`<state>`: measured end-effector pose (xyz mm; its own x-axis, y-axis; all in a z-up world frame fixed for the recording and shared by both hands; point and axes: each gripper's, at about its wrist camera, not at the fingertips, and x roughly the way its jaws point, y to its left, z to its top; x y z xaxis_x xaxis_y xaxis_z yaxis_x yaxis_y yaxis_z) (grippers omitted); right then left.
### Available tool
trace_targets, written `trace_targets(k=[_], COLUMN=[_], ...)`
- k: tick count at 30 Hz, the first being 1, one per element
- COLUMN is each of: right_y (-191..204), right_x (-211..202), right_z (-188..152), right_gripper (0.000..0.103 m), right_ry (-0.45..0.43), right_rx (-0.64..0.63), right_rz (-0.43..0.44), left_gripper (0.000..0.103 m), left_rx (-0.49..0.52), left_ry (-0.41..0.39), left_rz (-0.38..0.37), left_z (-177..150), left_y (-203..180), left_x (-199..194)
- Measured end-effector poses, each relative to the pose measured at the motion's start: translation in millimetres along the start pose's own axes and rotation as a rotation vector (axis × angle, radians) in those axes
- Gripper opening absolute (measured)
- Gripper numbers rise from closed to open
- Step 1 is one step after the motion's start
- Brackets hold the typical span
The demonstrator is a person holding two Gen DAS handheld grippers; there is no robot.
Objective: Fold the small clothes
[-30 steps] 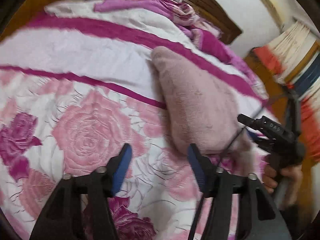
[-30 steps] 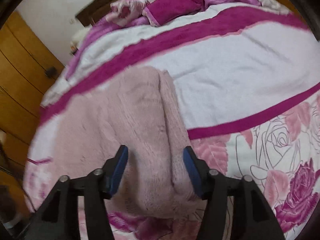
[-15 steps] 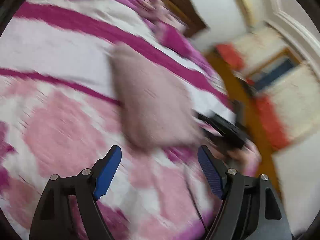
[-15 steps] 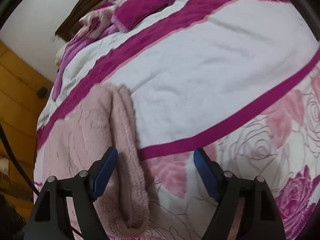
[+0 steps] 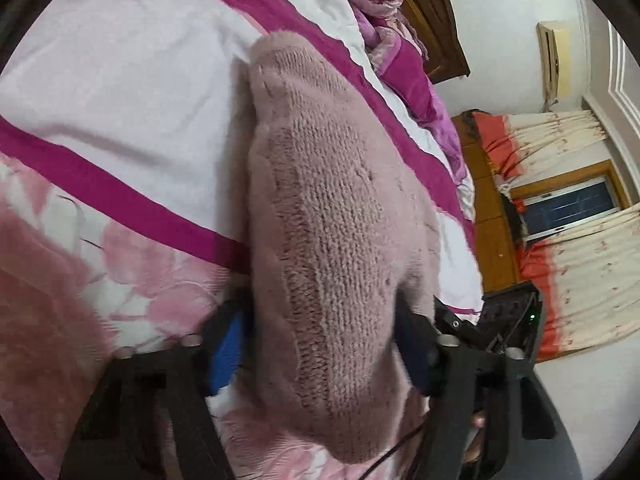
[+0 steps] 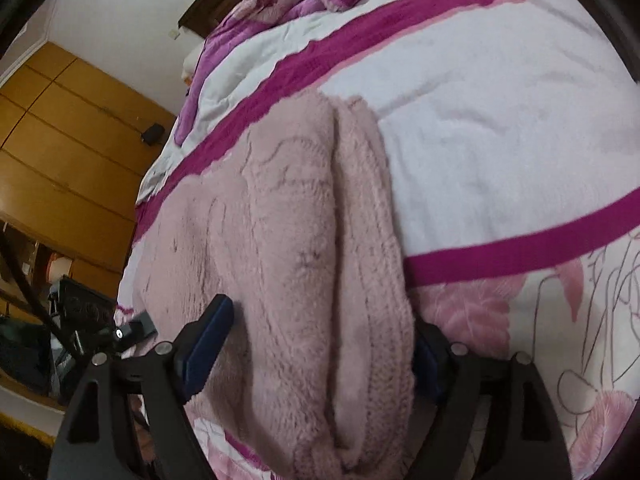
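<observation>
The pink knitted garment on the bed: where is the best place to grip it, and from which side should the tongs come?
Probably its near end, from the foot of the bed. The pink knitted garment lies folded lengthwise, its thick rolled edge running toward the camera, so tongs straddling that bunched end could pinch all layers together.

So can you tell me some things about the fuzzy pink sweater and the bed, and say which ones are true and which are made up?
1. The pink sweater lies on the bed cover. True.
2. The sweater is bright green. False: it is a dusty pink knit.
3. The bed cover has pink roses and magenta stripes. True.
4. The left gripper is far away from the sweater. False: the near end of the sweater sits between its blue pads.
5. The near end of the sweater sits between the right gripper fingers as well. True.
6. The wardrobe is painted white. False: it is brown wood.
</observation>
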<state>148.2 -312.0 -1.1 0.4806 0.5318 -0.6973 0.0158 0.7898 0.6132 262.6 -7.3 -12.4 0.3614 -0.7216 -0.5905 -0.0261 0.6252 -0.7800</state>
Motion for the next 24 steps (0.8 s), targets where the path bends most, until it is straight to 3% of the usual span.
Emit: trace_targets(k=[2, 3, 5, 6, 8, 9, 12, 14, 16, 17, 18, 19, 22, 24], right_y=[-1, 1, 4, 2, -15, -19, -21, -19, -12, -6, 0, 3, 16, 4], right_x=[-11, -19, -29, -28, -14, -12, -9, -6, -4, -3, 2, 9, 29, 30], right_z=[2, 3, 4, 5, 5, 5, 13, 14, 11, 10, 8, 6, 0, 5], right_gripper=[0.083, 0.084, 0.097, 0.099, 0.103, 0.103, 0.103, 0.098, 0.09, 0.064, 0.054, 0.053, 0.052, 0.046], right_ry=[-0.05, -0.085, -0.132, -0.126, -0.034, -0.047, -0.013, -0.034, -0.048, -0.044, -0.009, 0.024, 0.01, 0.0], right_rx=[0.013, -0.006, -0.081, -0.106, -0.075, -0.082, -0.062, -0.053, -0.067, -0.071, -0.047, -0.023, -0.106, 0.003], right_rz=[-0.05, -0.122, -0.272, -0.3, -0.191, -0.164, -0.113, -0.083, -0.097, -0.063, 0.036, 0.081, 0.038, 0.082], left_gripper=[0.037, 0.037, 0.037, 0.037, 0.038, 0.038, 0.024, 0.018, 0.017, 0.016, 0.016, 0.016, 0.016, 0.016], left_rx=[-0.014, -0.015, -0.015, -0.019, -0.033, -0.041, 0.015, 0.078, 0.063, 0.049, 0.042, 0.044, 0.048, 0.015], left_ry=[0.002, 0.005, 0.012, 0.02, 0.037, 0.044, 0.017, -0.002, -0.009, -0.014, -0.022, -0.026, -0.023, -0.017], left_rz=[-0.001, -0.003, -0.003, -0.009, -0.027, -0.037, 0.0, 0.029, 0.026, 0.026, 0.035, 0.043, 0.072, 0.074], left_z=[3, 4, 3, 4, 7, 8, 7, 3, 1, 1, 0, -1, -3, 0], left_y=[0, 2, 3, 4, 6, 7, -2, -14, -16, -16, -17, -18, -20, -17], left_x=[2, 3, 1, 3, 6, 9, 10, 7, 2, 0, -2, -3, -2, -1])
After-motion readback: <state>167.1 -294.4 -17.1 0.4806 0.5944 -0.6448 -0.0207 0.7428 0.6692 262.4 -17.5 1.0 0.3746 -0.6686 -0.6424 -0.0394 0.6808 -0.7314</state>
